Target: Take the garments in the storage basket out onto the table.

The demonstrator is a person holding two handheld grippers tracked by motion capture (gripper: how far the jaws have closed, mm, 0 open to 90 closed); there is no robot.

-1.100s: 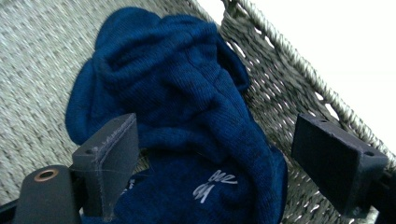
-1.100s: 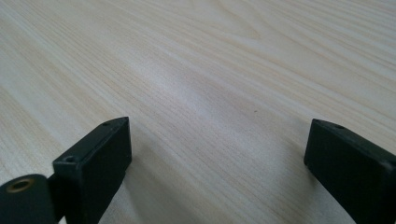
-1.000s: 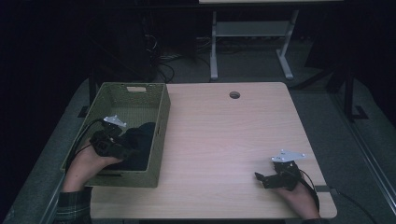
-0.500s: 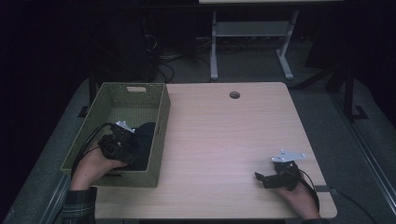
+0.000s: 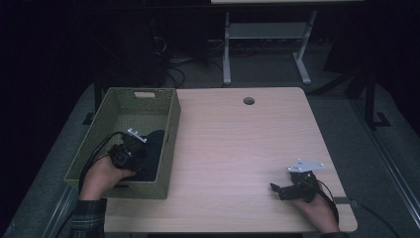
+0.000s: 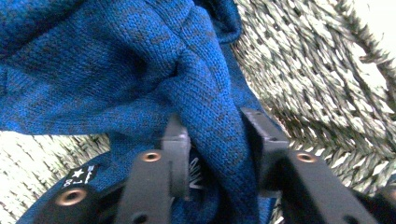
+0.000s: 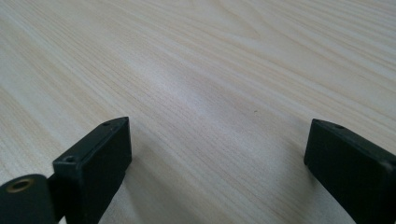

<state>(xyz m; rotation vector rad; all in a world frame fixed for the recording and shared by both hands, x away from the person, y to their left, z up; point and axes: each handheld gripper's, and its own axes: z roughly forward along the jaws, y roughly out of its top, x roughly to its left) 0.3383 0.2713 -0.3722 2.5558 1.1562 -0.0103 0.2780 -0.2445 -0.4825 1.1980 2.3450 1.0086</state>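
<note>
Inside the green woven basket [image 5: 168, 124] at the table's nine o'clock edge, the left gripper [image 5: 132, 151] is down on the blue knitted garment [image 5: 153, 148]. In the left gripper view the jaws have just been closing, and a thick fold of that blue knit [image 6: 205, 107] stands pinched between them, pads pressing both sides. A small label with a star [image 6: 84, 175] peeks out low at seven o'clock. Woven wall [image 6: 327, 93] rises close at three o'clock of the gripper, so room is tight there; the basket's near wall sits right under the wrist. The left hand [image 5: 101, 173] comes in over the near rim, forearm in a plaid sleeve [image 5: 89, 218], gripper angled forward and down.

Over at the table's five o'clock corner, the right gripper [image 5: 282, 189] lies low on the wooden tabletop [image 5: 237, 148], jaws spread wide with bare wood [image 7: 210, 107] between them, pointing toward nine o'clock. The right hand [image 5: 314, 208] sits near the front edge. Wide open tabletop lies between the two, a round cable hole [image 5: 248, 101] up at twelve o'clock.
</note>
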